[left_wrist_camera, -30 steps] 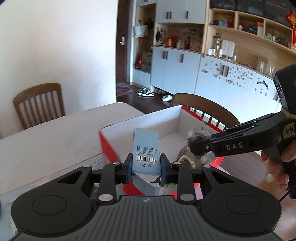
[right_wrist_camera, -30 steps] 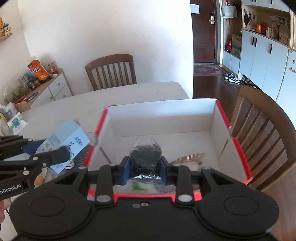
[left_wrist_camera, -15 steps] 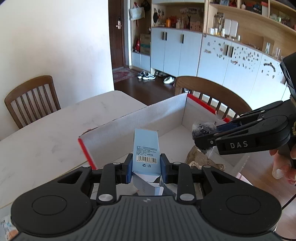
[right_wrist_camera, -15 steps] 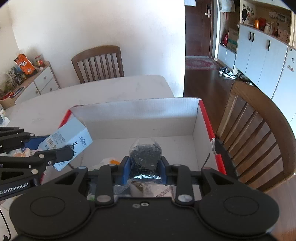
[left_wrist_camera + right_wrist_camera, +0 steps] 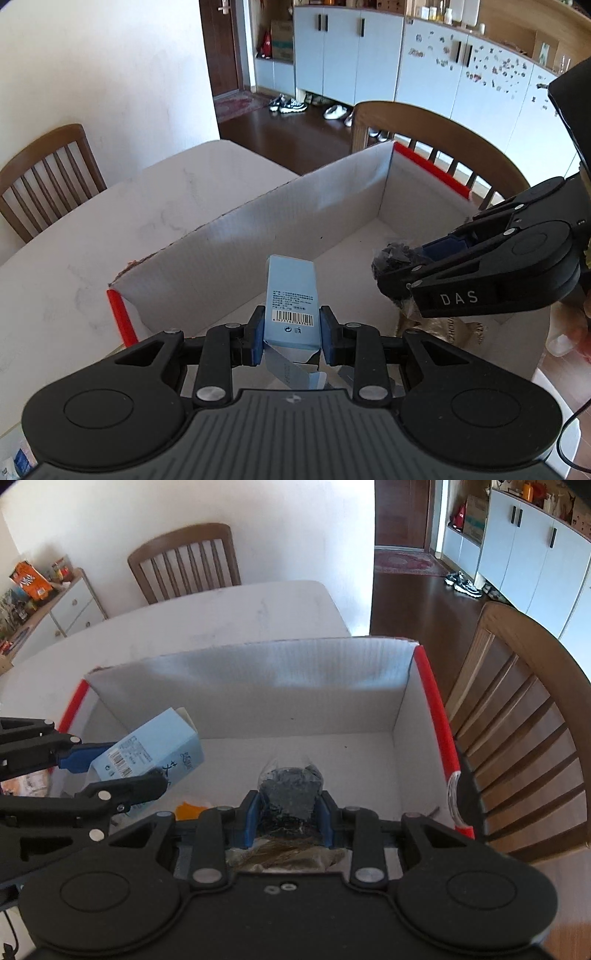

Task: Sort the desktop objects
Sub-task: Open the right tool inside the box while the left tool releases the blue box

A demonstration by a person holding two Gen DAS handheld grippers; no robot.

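Observation:
A light blue carton (image 5: 291, 295) with a barcode is clamped in my left gripper (image 5: 291, 334), which is shut on it over the near left part of an open cardboard box (image 5: 295, 206) with red edges. The same carton (image 5: 155, 753) shows at the left of the right wrist view, held over the box (image 5: 258, 686). My right gripper (image 5: 290, 814) is shut on a clear bag of dark pieces (image 5: 290, 786), also above the box floor. That bag (image 5: 393, 258) and the right gripper (image 5: 402, 273) appear at the right of the left wrist view.
The box stands on a pale table (image 5: 110, 229). Wooden chairs (image 5: 524, 720) stand to the right and at the far side (image 5: 184, 561). An orange item (image 5: 188, 808) and a brownish packet (image 5: 443, 325) lie in the box. A sideboard with snacks (image 5: 40, 598) is at far left.
Both grippers have moved forward and down over the box, each keeping its load. The carton and the bag now hang inside the box's rim.

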